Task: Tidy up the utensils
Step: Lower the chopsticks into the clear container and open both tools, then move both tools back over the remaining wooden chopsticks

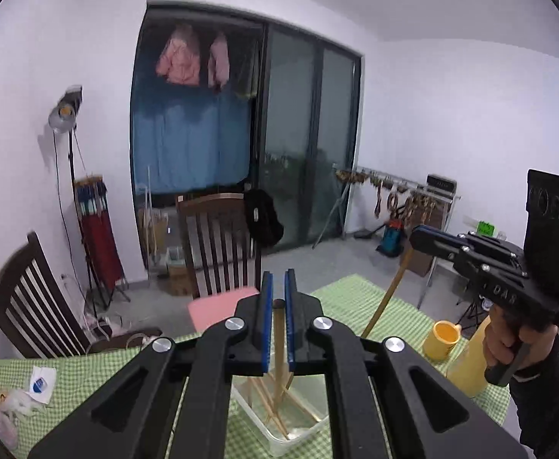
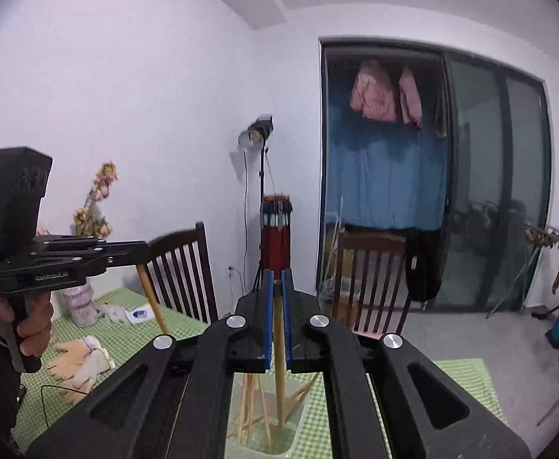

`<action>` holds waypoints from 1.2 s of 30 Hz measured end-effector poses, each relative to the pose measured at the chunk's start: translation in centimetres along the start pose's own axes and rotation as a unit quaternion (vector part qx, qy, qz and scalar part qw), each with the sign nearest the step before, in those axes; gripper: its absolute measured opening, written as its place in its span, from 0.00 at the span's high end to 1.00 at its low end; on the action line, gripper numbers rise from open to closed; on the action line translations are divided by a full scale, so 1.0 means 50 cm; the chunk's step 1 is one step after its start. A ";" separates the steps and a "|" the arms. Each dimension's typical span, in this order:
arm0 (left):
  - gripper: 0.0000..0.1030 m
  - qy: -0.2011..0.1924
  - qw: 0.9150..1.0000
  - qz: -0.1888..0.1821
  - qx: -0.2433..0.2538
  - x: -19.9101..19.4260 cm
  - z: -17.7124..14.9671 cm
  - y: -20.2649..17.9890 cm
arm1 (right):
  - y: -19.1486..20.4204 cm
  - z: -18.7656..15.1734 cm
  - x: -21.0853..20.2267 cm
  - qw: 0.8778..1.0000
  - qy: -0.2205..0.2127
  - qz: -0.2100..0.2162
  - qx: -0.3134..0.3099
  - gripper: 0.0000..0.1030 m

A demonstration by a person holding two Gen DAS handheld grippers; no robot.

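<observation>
Over the green checked tablecloth [image 1: 356, 290], from the left wrist's view, the left gripper [image 1: 278, 298] is pinching one wooden chopstick [image 1: 278, 348] between its blue pads, jaws nearly together, the stick hanging down toward a clear plastic box [image 1: 298, 432] where more chopsticks [image 1: 268, 405] are lying loose. Off to the right, the right gripper [image 1: 417, 235] is carrying its own stick [image 1: 384, 298] at a slant, and a yellow mug [image 1: 442, 338] and a tall yellow tumbler [image 1: 467, 367] are standing by the person's hand [image 1: 509, 340]. Switching to the right wrist, that gripper [image 2: 277, 287] is clamping its chopstick [image 2: 278, 363] just as narrowly above the same box [image 2: 298, 443], while the left gripper [image 2: 143, 250] is showing at the left edge with its stick [image 2: 151, 302] angling down. Only this view is catching the pale gloves [image 2: 80, 359] and dried flowers [image 2: 98, 206]; only the left is catching the yellow cups. Both sticks look lifted clear of the box, so the step in hand seems to be carrying; next, each probably needs lining up over a cup before letting go.
</observation>
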State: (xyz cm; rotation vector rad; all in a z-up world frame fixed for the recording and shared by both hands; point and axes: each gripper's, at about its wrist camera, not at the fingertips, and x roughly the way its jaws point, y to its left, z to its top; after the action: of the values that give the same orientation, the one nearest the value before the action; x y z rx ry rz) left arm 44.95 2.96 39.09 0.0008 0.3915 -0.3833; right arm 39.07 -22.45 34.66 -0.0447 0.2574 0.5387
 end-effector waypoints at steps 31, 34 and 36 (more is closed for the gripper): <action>0.46 0.057 0.990 0.100 -0.085 0.064 -0.291 0.037 | -0.027 -0.200 0.079 0.987 0.125 -0.094 0.038 0.46; 0.38 0.045 0.990 0.113 -0.066 0.003 -0.307 0.020 | -0.022 -0.210 0.041 0.987 0.121 -0.107 0.021 0.44; 0.33 0.034 0.990 0.118 -0.064 -0.036 -0.319 0.008 | -0.019 -0.217 0.013 0.986 0.118 -0.114 0.016 0.39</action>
State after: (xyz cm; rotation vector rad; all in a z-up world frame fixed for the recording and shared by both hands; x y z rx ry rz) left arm 37.65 5.16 24.97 -0.0646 0.4773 -0.1243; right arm 37.60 -24.12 24.00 -0.1058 0.4862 0.2998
